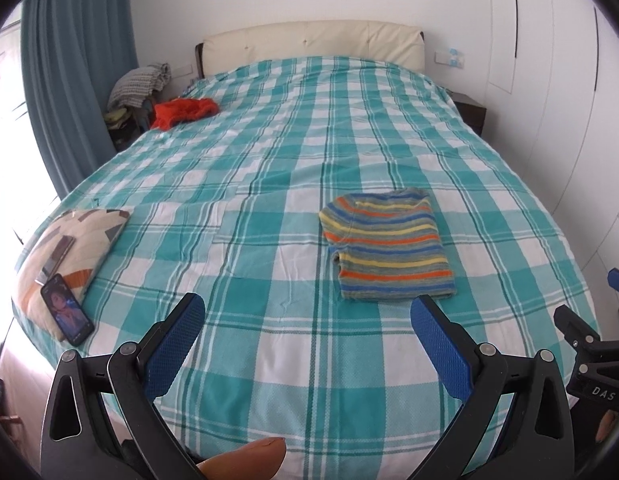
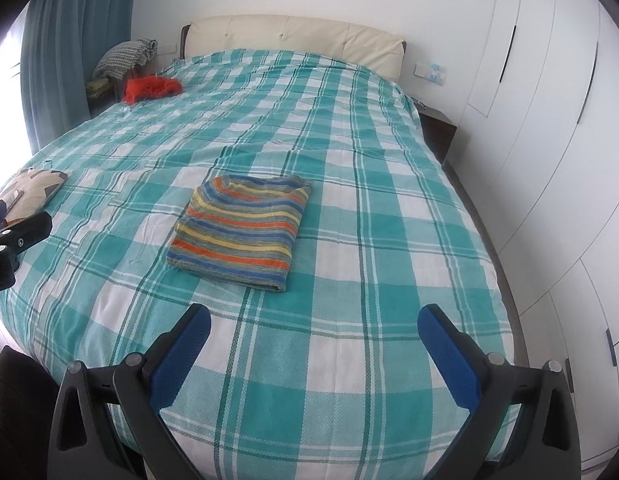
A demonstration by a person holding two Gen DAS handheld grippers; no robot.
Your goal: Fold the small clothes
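Observation:
A small striped garment (image 1: 389,245) in grey, blue, orange and yellow lies folded into a flat rectangle on the teal checked bed cover (image 1: 269,184). It also shows in the right wrist view (image 2: 239,227). My left gripper (image 1: 307,314) is open and empty, held above the bed's near end, with the garment ahead and to the right. My right gripper (image 2: 314,322) is open and empty, with the garment ahead and to the left. A red garment (image 1: 183,111) lies crumpled at the far left of the bed, also in the right wrist view (image 2: 151,87).
A patterned cushion (image 1: 65,248) with two phones (image 1: 67,309) on it lies at the bed's left edge. A cream headboard (image 1: 313,42) is at the far end. White wardrobe doors (image 2: 549,128) line the right side. A teal curtain (image 1: 69,68) hangs at left.

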